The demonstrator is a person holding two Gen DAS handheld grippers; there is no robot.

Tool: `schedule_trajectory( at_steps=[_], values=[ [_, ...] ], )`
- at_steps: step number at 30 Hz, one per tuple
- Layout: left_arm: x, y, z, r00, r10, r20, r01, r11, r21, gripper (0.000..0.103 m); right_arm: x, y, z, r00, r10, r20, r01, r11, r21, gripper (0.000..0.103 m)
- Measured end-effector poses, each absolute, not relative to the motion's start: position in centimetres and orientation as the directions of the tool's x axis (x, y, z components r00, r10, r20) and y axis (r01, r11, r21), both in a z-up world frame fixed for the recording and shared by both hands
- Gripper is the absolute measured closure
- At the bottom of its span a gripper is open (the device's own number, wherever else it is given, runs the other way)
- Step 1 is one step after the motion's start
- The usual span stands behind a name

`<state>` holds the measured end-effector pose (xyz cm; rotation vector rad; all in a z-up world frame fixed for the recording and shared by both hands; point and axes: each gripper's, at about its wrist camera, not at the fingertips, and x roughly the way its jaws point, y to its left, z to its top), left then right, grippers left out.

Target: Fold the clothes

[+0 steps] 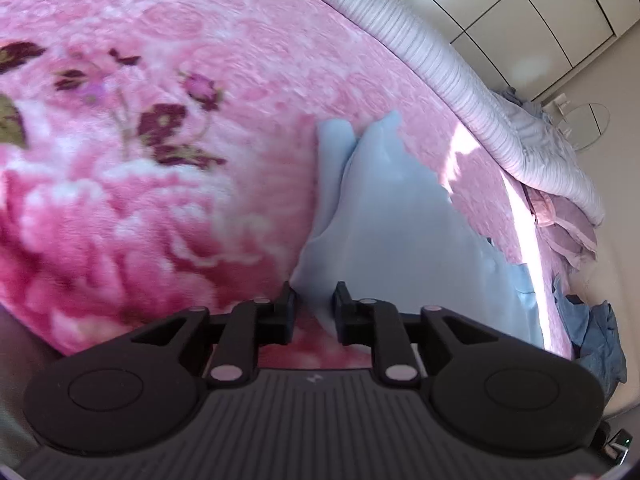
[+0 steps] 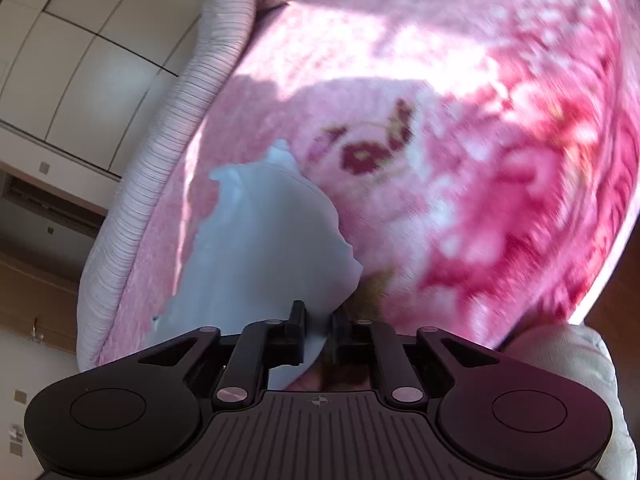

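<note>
Both claws pinch the near edge of a pale blue garment (image 1: 396,216) lying on the pink floral blanket (image 1: 160,120). The left gripper (image 1: 315,304) is narrowed on a fold; the right gripper (image 2: 319,326) is clamped on cloth.

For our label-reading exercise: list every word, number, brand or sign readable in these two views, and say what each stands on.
No readable words or numbers in either view.
Left gripper black body: a small pale logo mark, too small to read.
Right gripper black body: a small crosshair symbol, no text.
Pink floral plush blanket and light blue garment: no lettering visible.
</note>
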<state>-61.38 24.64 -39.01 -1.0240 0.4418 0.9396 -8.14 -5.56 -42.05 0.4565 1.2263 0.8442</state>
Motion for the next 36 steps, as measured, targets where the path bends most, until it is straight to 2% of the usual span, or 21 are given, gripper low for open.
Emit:
schedule_trajectory(
  at_steps=[1,2,4,6,12,15,20,26,32,36],
  values=[
    [-61.6,24.4,-38.3,0.513,0.491,-0.705,-0.854,0.206,-0.478,0.083,-8.1,-6.0,-42.0,0.1,0.78,-0.618,-0.302,0.615,0.728,0.086],
    [-61.8,24.1,-37.6,0.474,0.53,-0.703,-0.877,0.216,-0.429,0.085,-8.2,-6.5,-41.7,0.106,0.786,-0.61,-0.306,0.609,0.732,0.077],
    [-62.1,23.6,-36.0,0.395,0.613,-0.684,-0.918,0.238,-0.317,0.086,-8.4,-7.0,-40.7,0.143,0.767,-0.625,-0.355,0.63,0.691,0.071],
    [-62.0,23.1,-34.7,0.399,0.641,-0.656,-0.917,0.29,-0.274,0.086,-8.7,-7.7,-39.9,0.172,0.755,-0.633,-0.384,0.643,0.663,0.071],
    [-54.0,19.7,-34.7,0.639,0.447,-0.626,-0.71,0.656,-0.256,0.087,-10.2,-7.4,-40.6,0.074,0.799,-0.597,-0.327,0.585,0.742,0.071],
    [-49.5,17.3,-35.6,0.695,0.364,-0.62,-0.608,0.758,-0.238,0.088,-10.7,-6.3,-41.6,0.077,0.786,-0.614,-0.311,0.604,0.734,0.071],
    [-44.7,15.5,-37.3,0.715,0.292,-0.635,-0.51,0.839,-0.19,0.088,-10.2,-6.5,-41.6,0.143,0.786,-0.601,-0.32,0.612,0.724,0.071],
    [-41.5,14.9,-39.9,0.666,0.295,-0.685,-0.471,0.878,-0.079,0.089,-9.7,-6.2,-42.5,0.15,0.8,-0.581,-0.296,0.597,0.746,0.071],
    [-40.8,14.9,-39.7,0.672,0.291,-0.681,-0.467,0.88,-0.086,0.089,-9.5,-5.9,-42.8,0.165,0.816,-0.554,-0.292,0.577,0.763,0.071],
    [-39.6,14.9,-40.8,0.652,0.31,-0.692,-0.455,0.89,-0.03,0.089,-9.4,-5.4,-42.9,0.175,0.825,-0.537,-0.288,0.565,0.773,0.071]
  ],
)
